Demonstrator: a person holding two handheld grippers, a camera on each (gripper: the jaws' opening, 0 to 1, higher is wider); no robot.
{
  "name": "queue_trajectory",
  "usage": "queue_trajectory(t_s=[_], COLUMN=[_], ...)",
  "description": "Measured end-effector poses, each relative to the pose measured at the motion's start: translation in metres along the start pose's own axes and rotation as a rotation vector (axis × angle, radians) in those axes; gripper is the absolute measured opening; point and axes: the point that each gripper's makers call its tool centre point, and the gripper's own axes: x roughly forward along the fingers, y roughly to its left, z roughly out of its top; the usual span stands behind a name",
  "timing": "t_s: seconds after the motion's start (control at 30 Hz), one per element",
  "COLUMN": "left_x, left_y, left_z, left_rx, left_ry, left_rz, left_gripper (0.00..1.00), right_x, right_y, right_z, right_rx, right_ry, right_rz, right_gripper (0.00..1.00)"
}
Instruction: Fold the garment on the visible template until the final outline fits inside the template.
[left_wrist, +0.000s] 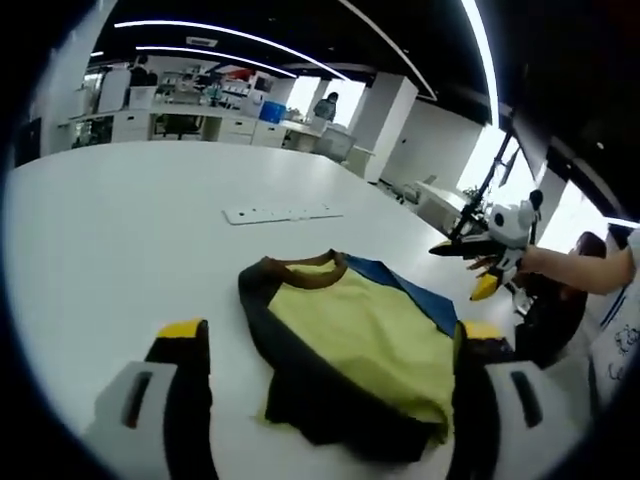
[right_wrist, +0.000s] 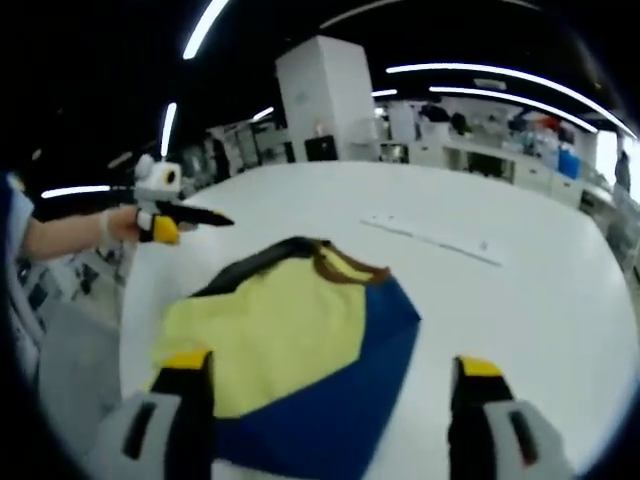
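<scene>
A folded garment (left_wrist: 350, 330) lies on the white table (left_wrist: 120, 240). It is yellow with a brown collar, dark edges and a blue panel. In the left gripper view my left gripper (left_wrist: 330, 335) hovers just short of its near edge, jaws wide apart and holding nothing. My right gripper (left_wrist: 452, 248) hangs beyond the cloth's right side, held by a hand. In the right gripper view the garment (right_wrist: 270, 320) spreads between the wide-apart jaws of my right gripper (right_wrist: 330, 365), which stands open and holds nothing. My left gripper (right_wrist: 205, 216) floats off the far left, above the table edge.
A flat white strip (left_wrist: 283, 213) lies on the table beyond the garment, and the same strip (right_wrist: 430, 240) lies past the collar. The table edge (right_wrist: 125, 300) curves close to the garment's left side. Desks, a white pillar (right_wrist: 320, 100) and a person (left_wrist: 326, 105) stand far behind.
</scene>
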Motion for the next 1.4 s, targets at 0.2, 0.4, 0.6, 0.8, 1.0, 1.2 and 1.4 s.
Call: queue_trajectory(t_s=[0.2, 0.4, 0.6, 0.8, 1.0, 1.2, 1.4], left_x=[-0.017, -0.036, -0.049, -0.056, -0.058, -0.057, -0.056], left_y=[-0.015, -0.031, -0.041, -0.047, -0.049, -0.053, -0.054], left_z=[-0.008, -0.016, -0.025, -0.026, -0.025, -0.029, -0.034], left_rx=[0.027, 0.036, 0.037, 0.040, 0.038, 0.026, 0.024], left_ry=[-0.005, -0.017, -0.024, -0.038, -0.047, -0.052, -0.048], left_rz=[-0.001, 0.001, -0.005, -0.006, -0.005, -0.010, -0.013], left_gripper=[0.96, 0.94, 0.93, 0.92, 0.91, 0.91, 0.90], right_x=[-0.008, -0.021, -0.030, -0.041, -0.049, -0.051, -0.044], right_y=[0.015, 0.035, 0.050, 0.063, 0.079, 0.096, 0.108], right_z=[-0.009, -0.010, -0.021, -0.034, -0.044, -0.062, -0.080], right_rx=[-0.023, -0.048, -0.072, -0.097, -0.130, -0.222, -0.273], right_ry=[0.013, 0.003, 0.008, 0.020, 0.030, 0.054, 0.068], right_rz=[0.011, 0.013, 0.015, 0.012, 0.017, 0.041, 0.074], right_gripper=[0.97, 0.96, 0.96, 0.94, 0.90, 0.74, 0.57])
